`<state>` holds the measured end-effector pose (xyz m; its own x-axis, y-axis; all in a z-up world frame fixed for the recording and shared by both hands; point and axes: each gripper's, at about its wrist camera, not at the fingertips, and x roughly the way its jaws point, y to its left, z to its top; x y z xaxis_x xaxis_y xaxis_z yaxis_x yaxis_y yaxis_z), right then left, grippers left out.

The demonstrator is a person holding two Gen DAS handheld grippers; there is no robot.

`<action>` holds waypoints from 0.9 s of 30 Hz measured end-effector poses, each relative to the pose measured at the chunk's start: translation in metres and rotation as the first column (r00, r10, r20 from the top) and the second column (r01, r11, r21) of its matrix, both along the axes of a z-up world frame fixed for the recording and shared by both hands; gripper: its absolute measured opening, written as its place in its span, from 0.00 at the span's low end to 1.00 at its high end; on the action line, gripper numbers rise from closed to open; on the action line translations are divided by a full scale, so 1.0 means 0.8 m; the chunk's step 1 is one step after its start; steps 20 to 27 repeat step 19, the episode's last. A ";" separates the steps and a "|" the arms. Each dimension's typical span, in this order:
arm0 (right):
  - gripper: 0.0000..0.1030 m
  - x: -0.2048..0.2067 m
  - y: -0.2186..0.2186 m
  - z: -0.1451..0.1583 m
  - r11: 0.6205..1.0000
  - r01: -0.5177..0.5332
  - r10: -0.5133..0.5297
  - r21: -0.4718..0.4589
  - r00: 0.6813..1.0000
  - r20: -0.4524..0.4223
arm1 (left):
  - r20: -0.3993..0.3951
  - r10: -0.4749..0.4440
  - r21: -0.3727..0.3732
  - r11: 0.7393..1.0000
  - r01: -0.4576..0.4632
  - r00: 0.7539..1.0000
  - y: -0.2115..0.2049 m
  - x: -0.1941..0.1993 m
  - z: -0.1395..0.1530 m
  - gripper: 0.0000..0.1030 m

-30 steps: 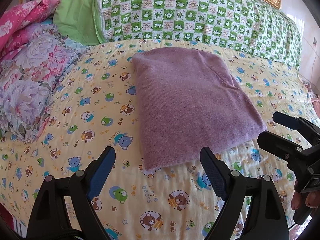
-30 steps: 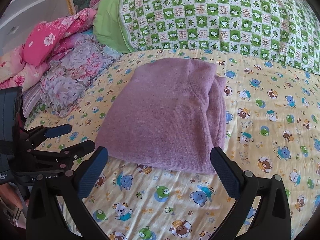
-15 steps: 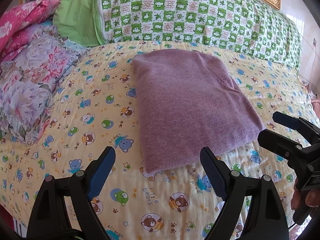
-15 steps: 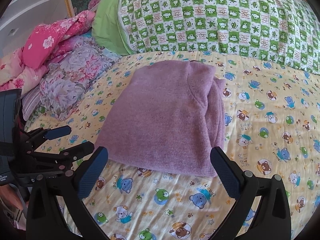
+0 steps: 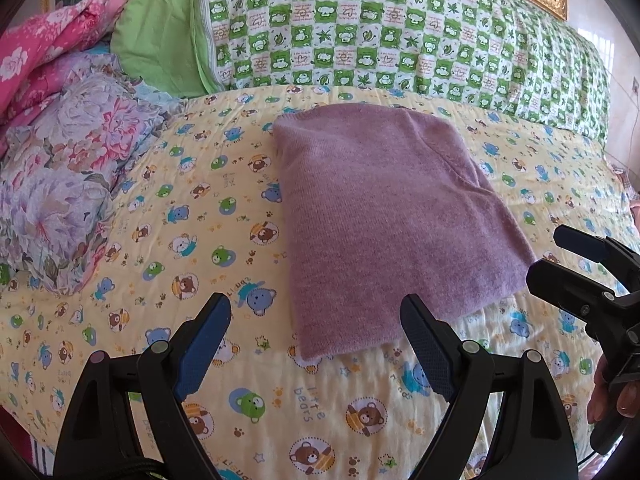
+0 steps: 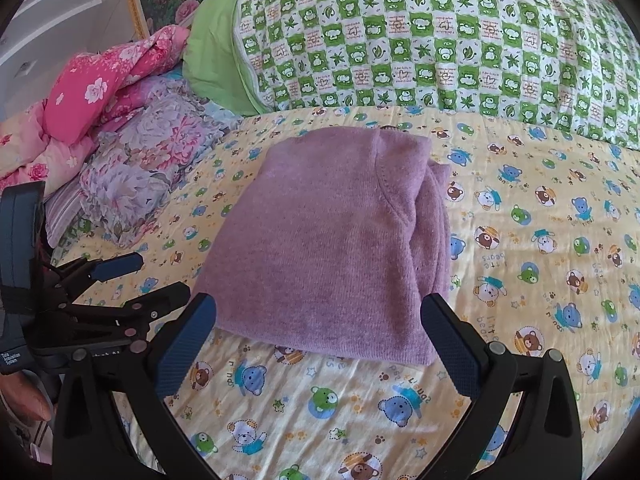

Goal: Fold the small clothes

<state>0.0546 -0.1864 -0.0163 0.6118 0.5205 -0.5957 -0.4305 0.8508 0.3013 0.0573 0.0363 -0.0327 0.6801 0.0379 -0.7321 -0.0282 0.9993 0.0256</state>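
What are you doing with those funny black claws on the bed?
A person holds a gripper in each hand to fold small clothes. The purple sweater already lies folded into a neat rectangle on the teddy bear sheet. The left gripper and right gripper both hover open just in front of it, holding nothing.

Folded sweater on the bedsheet, pillow behind it, bedding heap to its left

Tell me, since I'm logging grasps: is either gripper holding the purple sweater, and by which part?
Nothing is held. The left gripper and right gripper are both open, short of the folded purple sweater lying on the bear-print sheet.
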 end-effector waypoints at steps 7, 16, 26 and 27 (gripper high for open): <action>0.99 0.011 -0.003 -0.001 1.000 0.014 -0.014 0.016 1.000 -0.016 | -0.007 0.006 -0.002 1.000 -0.006 1.000 -0.002 0.010 0.002 0.85; 0.99 0.017 -0.009 -0.007 0.999 0.024 -0.023 0.034 0.999 -0.041 | -0.025 0.003 0.001 1.000 -0.003 1.000 -0.004 0.013 -0.001 0.85; 0.99 0.017 -0.010 -0.007 0.999 0.025 -0.023 0.034 0.999 -0.040 | -0.032 0.009 -0.009 1.000 -0.009 0.999 -0.002 0.014 -0.001 0.85; 0.99 0.017 -0.010 -0.007 0.999 0.025 -0.023 0.034 0.999 -0.040 | -0.032 0.009 -0.009 1.000 -0.009 0.999 -0.002 0.014 -0.001 0.85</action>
